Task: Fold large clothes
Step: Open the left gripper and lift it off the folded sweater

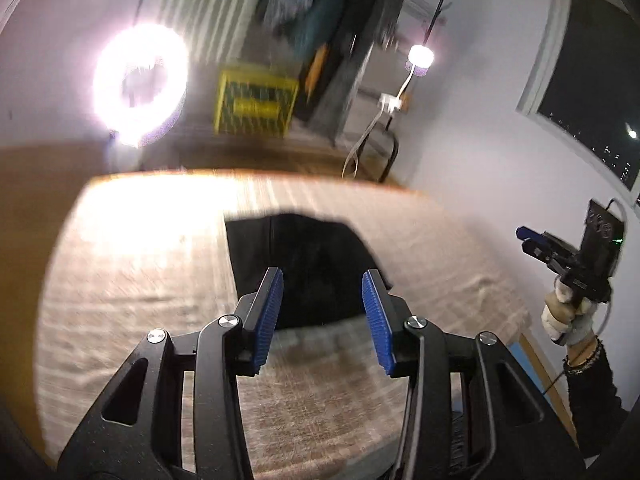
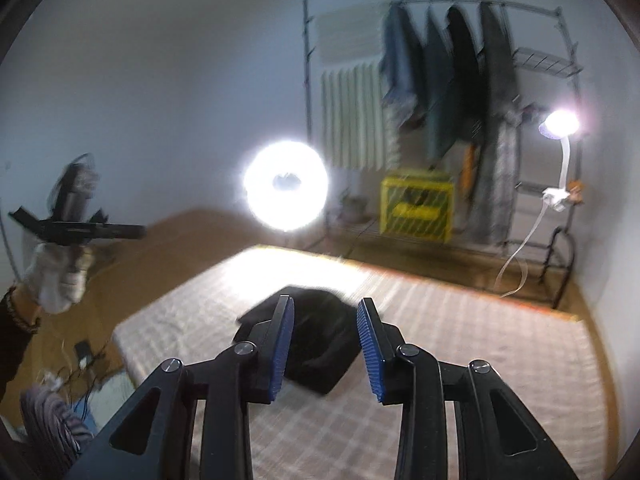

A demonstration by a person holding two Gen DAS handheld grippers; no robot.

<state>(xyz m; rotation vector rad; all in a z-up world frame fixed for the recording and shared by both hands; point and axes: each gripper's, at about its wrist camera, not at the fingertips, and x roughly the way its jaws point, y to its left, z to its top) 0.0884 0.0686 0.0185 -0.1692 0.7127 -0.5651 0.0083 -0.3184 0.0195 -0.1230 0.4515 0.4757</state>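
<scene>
On the checked table cover lies a folded black garment, touched by neither gripper. Behind, a yellow crate, its lettering blurred. Left gripper and right gripper hover spread, empty.

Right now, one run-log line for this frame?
left gripper: open, empty | right gripper: open, empty | black garment: lying on checked cloth, not gripped | frames blurred
</scene>
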